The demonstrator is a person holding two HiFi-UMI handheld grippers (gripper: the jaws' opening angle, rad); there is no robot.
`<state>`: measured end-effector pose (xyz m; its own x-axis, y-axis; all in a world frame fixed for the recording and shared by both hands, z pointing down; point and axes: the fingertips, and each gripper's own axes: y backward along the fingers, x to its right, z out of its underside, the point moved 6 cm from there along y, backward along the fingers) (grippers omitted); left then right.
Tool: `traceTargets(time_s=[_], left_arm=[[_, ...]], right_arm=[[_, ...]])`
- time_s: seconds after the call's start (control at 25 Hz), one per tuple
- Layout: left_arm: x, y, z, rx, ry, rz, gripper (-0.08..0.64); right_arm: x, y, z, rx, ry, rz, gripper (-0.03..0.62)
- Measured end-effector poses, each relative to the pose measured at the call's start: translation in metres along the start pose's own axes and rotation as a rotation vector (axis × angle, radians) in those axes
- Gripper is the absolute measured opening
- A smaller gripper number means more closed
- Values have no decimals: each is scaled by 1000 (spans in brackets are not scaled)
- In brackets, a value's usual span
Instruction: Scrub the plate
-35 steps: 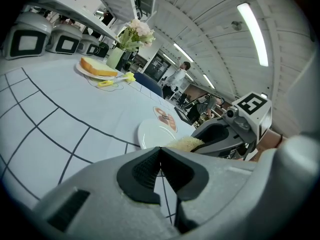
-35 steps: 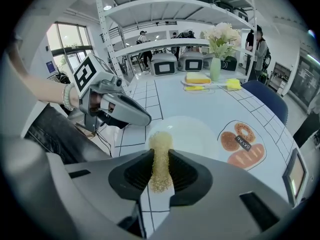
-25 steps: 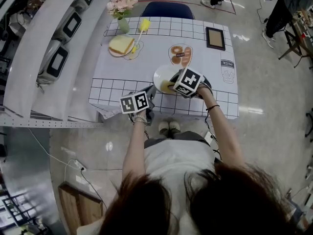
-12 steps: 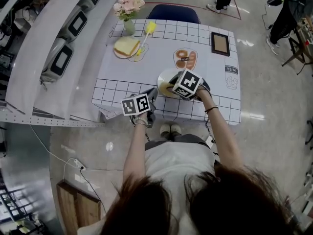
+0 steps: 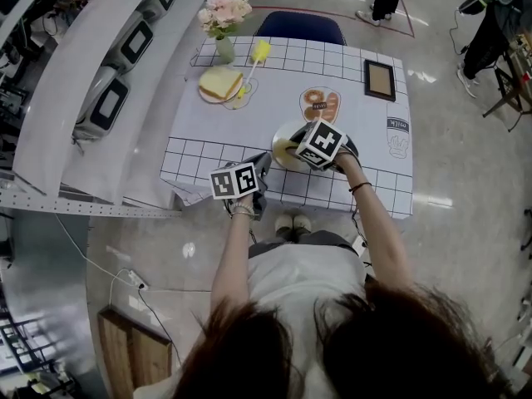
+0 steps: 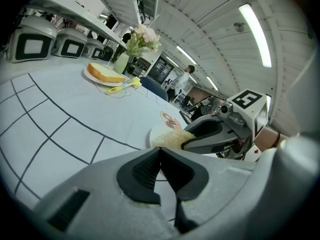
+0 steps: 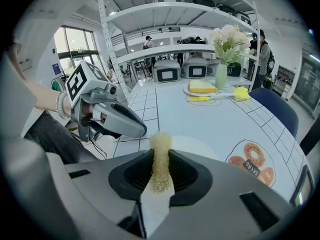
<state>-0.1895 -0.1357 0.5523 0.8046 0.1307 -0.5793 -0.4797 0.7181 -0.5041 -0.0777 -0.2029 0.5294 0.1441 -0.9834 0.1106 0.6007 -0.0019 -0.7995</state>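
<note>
A white plate (image 5: pixel 287 131) lies near the table's front edge; it also shows in the right gripper view (image 7: pixel 192 146) and in the left gripper view (image 6: pixel 159 133). My right gripper (image 5: pixel 291 145) is over the plate, shut on a yellow scrub sponge (image 7: pixel 161 156) that rests on it. The sponge (image 6: pixel 173 139) shows between the right gripper's fingers from the left side. My left gripper (image 5: pixel 259 165) sits just left of the plate at the table's front edge. Its pads (image 6: pixel 145 171) meet, and I see nothing between them.
At the table's back left are a plate with a slice of bread (image 5: pixel 219 82), a yellow brush (image 5: pixel 259 52) and a vase of flowers (image 5: pixel 224 15). A picture frame (image 5: pixel 379 80) lies back right, a doughnut print (image 5: pixel 320 104) behind the plate. A blue chair (image 5: pixel 299 27) stands behind the table, and shelves with appliances (image 5: pixel 108 98) run along the left.
The head view has drifted a little, so the table sits lower right in the picture. Both grippers stay by the plate, and the sponge stays held on it.
</note>
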Motion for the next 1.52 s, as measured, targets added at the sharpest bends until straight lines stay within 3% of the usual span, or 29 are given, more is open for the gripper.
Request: traceTargets(time_s=[1.0,1.2,1.52], left_arm=[[-1,-14,-6,-19,-41,16,11],[5,-10,-14,37,-118,34,11],[20,1,-43,206,-244,71,11]], right_arm=[[28,-2,2,60,-69,89,80],[27,10,-2,201,-154,107,80],[24,37,-6,487,-212,146,80]])
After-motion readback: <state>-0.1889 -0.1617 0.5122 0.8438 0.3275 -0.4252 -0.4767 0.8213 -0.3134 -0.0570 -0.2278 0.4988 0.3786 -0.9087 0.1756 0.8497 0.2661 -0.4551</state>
